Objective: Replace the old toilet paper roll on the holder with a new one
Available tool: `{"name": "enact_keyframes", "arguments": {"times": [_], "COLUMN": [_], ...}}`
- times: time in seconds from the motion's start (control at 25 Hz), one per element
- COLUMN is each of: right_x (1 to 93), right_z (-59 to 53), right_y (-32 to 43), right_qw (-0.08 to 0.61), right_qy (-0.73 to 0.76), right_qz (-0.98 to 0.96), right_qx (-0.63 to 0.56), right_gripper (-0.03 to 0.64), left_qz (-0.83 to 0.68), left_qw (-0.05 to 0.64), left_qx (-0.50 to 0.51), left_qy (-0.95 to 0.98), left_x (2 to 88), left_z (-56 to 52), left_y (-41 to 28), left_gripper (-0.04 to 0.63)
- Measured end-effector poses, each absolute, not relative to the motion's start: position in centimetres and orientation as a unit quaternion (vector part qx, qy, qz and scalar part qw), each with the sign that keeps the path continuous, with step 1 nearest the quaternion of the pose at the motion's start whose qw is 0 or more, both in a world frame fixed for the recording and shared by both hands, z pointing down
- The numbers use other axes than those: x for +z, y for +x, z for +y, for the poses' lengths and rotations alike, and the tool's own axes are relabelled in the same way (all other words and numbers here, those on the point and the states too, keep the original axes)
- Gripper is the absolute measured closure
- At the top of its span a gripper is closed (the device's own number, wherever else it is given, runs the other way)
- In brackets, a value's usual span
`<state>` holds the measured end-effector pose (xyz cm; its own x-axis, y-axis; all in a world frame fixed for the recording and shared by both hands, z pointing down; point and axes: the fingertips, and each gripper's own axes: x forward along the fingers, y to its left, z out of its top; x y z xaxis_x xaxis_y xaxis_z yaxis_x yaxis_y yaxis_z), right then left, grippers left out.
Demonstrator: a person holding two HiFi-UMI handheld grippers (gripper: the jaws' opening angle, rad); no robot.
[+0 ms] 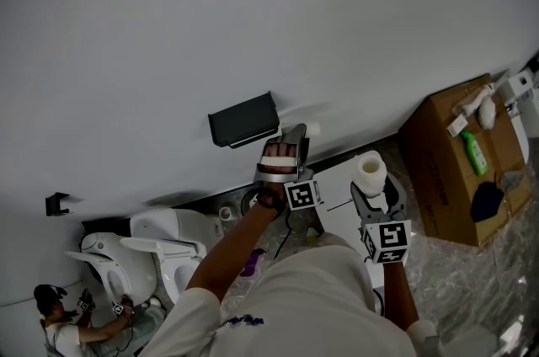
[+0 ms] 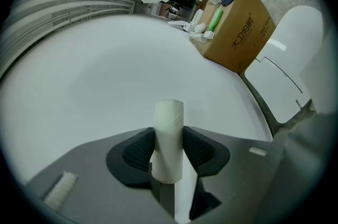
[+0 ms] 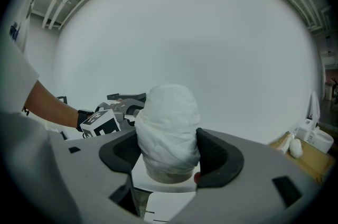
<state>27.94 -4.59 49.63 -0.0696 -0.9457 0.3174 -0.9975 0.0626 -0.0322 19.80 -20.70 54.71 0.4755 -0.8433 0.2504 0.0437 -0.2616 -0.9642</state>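
Toilet paper roll, the new full one, sits clamped between the right gripper's partly closed jaws, short of the wall. The left gripper pinches the old bare cardboard tube, just beside the right end of the dark holder.

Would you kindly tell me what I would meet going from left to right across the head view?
White toilet → black wall holder → left gripper holding the empty tube → toilet paper roll → cardboard box.
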Motion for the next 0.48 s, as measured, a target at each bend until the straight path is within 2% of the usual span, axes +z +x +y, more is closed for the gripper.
{"name": "enact_keyframes", "arguments": {"times": [0.28,0.48], "right_x": [49.5,49.5], "right_z": [-4.6,-4.7], "right_y": [27.8,27.6], "right_qw": [0.106,0.108], "right_qy": [0.673,0.671], "right_qz": [-0.722,-0.724], "right_qx": [0.120,0.119], "right_gripper": [0.302,0.302], "left_qz": [0.309,0.335], "left_qw": [0.517,0.431], "left_qx": [-0.401,-0.373], "left_qy": [-0.691,-0.750], "left_x": [53.9,53.3], "left_z": [-20.3,-20.1], "left_y": [20.0,19.5], "left_gripper": [0.420,0.420]}}
